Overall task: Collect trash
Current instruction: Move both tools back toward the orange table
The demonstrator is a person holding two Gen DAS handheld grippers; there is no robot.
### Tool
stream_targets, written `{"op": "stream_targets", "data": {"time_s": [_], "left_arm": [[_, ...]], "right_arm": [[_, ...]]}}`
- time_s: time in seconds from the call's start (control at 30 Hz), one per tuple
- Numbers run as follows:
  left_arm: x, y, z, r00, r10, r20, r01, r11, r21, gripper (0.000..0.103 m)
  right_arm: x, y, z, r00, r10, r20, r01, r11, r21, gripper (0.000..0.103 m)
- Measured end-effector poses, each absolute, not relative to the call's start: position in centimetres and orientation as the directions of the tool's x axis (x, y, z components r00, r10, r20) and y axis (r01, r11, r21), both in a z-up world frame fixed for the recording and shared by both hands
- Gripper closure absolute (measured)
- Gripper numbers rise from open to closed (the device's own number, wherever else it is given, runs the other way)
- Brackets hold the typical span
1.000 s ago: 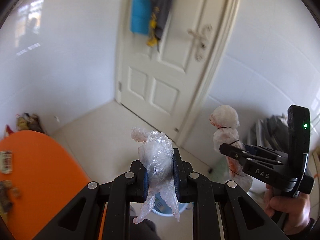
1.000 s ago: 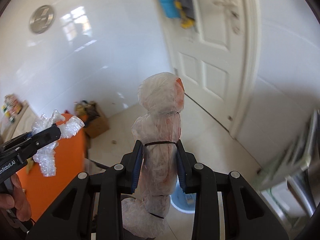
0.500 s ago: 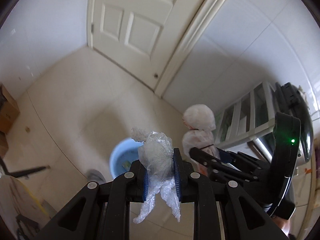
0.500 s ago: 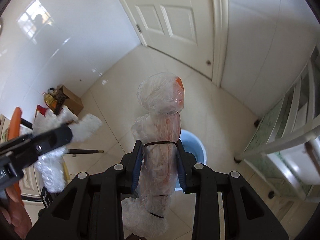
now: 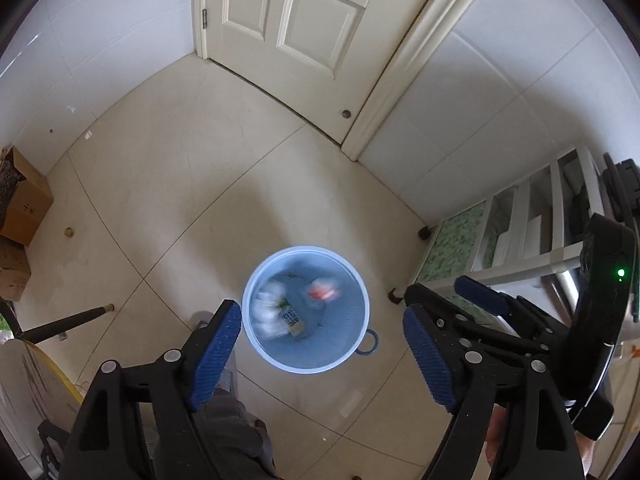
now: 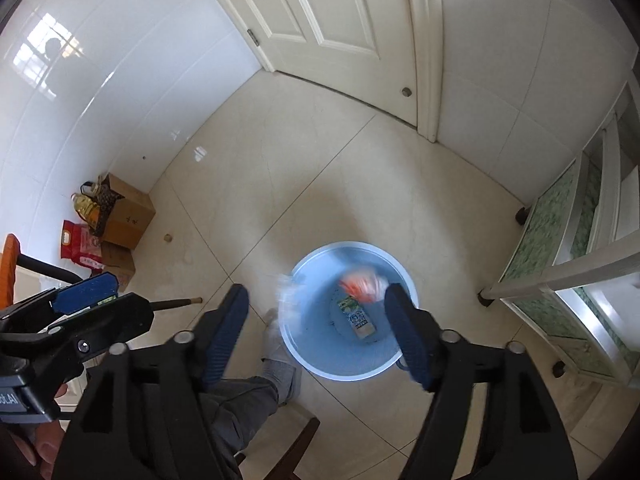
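Observation:
A light blue bin (image 5: 256,344) stands on the tiled floor, straight below both grippers. Inside it a clear plastic wad (image 5: 267,312) and an orange-and-white wrapped wad (image 5: 325,290) show as falling blurs, beside a labelled bottle (image 5: 293,319). My left gripper (image 5: 322,340) hangs above the bin, its jaws opening with nothing between them. In the right wrist view the bin (image 6: 344,245) holds the orange wad (image 6: 362,286) and the bottle (image 6: 359,319), with the clear wad (image 6: 286,292) blurred at its left rim. My right gripper (image 6: 316,320) is opening too, empty. The left gripper (image 6: 116,298) shows at the left edge.
A white panelled door (image 5: 296,20) closes the far wall. Cardboard boxes (image 6: 126,216) and bags sit by the left wall. A white shelf rack (image 6: 580,280) stands on the right. A person's grey trouser leg and shoe (image 6: 276,348) are beside the bin.
Both grippers sank and tipped down over the bin. Their jaws opened, letting go of the clear wad and the orange-white wad, which now fall into the bin.

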State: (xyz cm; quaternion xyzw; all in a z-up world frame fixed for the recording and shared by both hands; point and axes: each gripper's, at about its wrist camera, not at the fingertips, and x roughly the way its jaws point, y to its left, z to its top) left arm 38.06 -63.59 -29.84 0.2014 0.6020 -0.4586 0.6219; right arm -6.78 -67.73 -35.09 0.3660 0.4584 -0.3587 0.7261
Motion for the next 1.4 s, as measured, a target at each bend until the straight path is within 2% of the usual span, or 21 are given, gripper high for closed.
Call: {"op": "stream_targets", "data": {"time_s": [0.13, 0.27, 0.33, 0.53, 0.83, 1.0, 1.4], "left_arm": [[36.3, -64.0, -30.3, -0.138, -0.344, -0.929, 0.802, 0.512, -0.308, 0.024], [36.0, -62.0, -27.7, -0.078, -0.366, -0.927, 0.808, 0.522, -0.273, 0.023], [35.6, -61.0, -25.9, -0.032, -0.384, -0.923, 0.811, 0.529, -0.249, 0.021], [34.1, -56.2, -20.9, 0.134, -0.439, -0.889, 0.807, 0.568, -0.159, 0.009], [32.2, -45.4, -13.9, 0.277, -0.535, -0.798, 0.758, 0.632, -0.161, 0.009], [31.7, -38.1, -10.6, 0.364, -0.566, -0.74, 0.697, 0.692, -0.186, 0.009], [28.1, -19.7, -3.4, 0.563, -0.498, -0.66, 0.538, 0.827, -0.165, 0.009]], "right_arm": [[-6.8, -67.0, -34.4, 0.322, -0.192, -0.927, 0.855, 0.48, 0.197, 0.018], [-6.9, -66.0, -33.8, 0.323, -0.205, -0.924, 0.853, 0.485, 0.191, 0.01], [-6.7, -65.2, -32.9, 0.331, -0.213, -0.919, 0.853, 0.484, 0.195, 0.0], [-5.3, -62.3, -28.5, 0.359, -0.276, -0.892, 0.839, 0.515, 0.179, 0.0], [-1.4, -55.7, -19.7, 0.475, -0.362, -0.802, 0.765, 0.621, 0.173, 0.0], [1.6, -51.6, -15.5, 0.556, -0.362, -0.749, 0.693, 0.699, 0.176, 0.0], [8.8, -40.1, -9.5, 0.71, -0.282, -0.645, 0.483, 0.862, 0.155, 0.0]]}}
